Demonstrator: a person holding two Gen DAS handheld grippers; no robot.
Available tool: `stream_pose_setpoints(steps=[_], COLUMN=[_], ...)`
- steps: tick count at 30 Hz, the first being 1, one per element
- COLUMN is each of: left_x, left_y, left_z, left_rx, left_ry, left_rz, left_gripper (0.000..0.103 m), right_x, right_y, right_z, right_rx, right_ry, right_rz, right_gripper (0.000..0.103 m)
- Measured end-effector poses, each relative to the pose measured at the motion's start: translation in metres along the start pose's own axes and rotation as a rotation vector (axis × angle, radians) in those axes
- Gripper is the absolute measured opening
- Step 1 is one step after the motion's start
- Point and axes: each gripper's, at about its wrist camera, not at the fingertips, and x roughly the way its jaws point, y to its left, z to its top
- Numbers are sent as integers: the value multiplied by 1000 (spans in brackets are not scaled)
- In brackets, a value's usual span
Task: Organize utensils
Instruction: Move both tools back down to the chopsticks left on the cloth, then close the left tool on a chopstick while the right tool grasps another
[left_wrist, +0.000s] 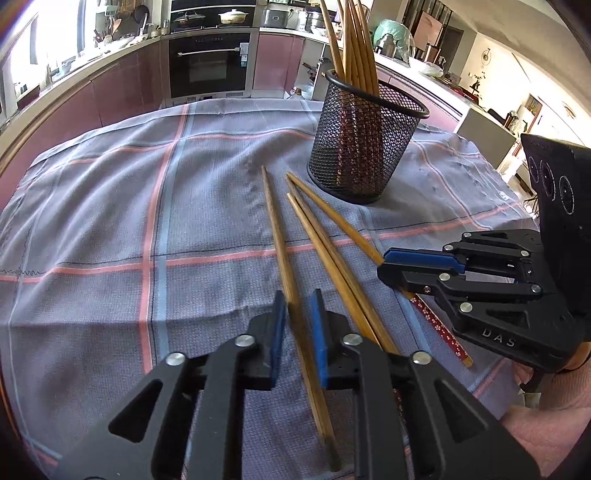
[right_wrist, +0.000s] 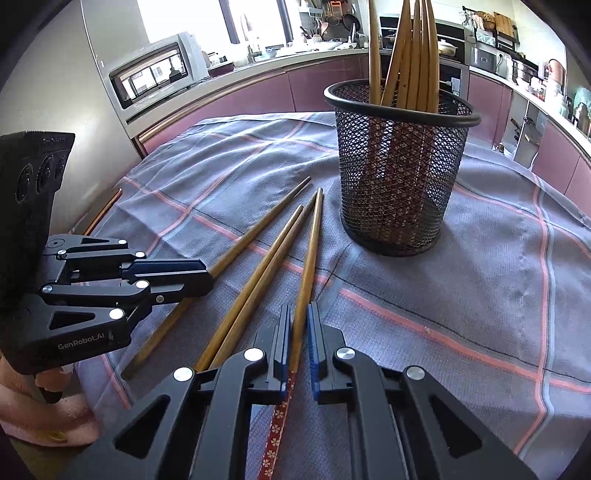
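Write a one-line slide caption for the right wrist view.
Right gripper shut on one chopstick on the checked cloth, beside the mesh holder of chopsticks.

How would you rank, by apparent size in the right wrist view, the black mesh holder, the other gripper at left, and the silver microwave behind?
1. Black mesh holder.
2. Left gripper, though closeness to the camera enlarges it, so its rank against the holder is unsure.
3. Silver microwave, clearly smallest and far off.
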Motion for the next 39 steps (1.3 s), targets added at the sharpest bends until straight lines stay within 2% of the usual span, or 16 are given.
stream_pose_setpoints(steps=[1, 9, 17, 19, 25, 33, 39], left_x=[0, 14, 25, 27, 27, 24, 4], left_y=[0, 0, -3, -3, 1, 3, 6], left_z=[1, 14, 26, 28, 29, 26, 26], left_rx=[2, 24, 51, 46, 15, -13, -32], left_ry=[-2, 11, 15, 15, 15, 10, -28], left_rz=[2, 36, 56, 64, 65, 47, 20], left_gripper=[24, 25, 25, 21, 10, 8, 8], right_x=[0, 6, 17, 18, 17, 4, -16], right_y=[-1, -2, 5, 4, -2, -5, -8], right_z=[0, 10, 20, 21, 20, 19, 18], right_rx=[4, 8, -36, -33, -1, 15, 21], right_ry=[0, -9, -6, -7, -12, -46, -97], right_rz=[2, -20, -53, -51, -26, 4, 58], right_gripper=[8, 15, 13, 8, 7, 6, 6])
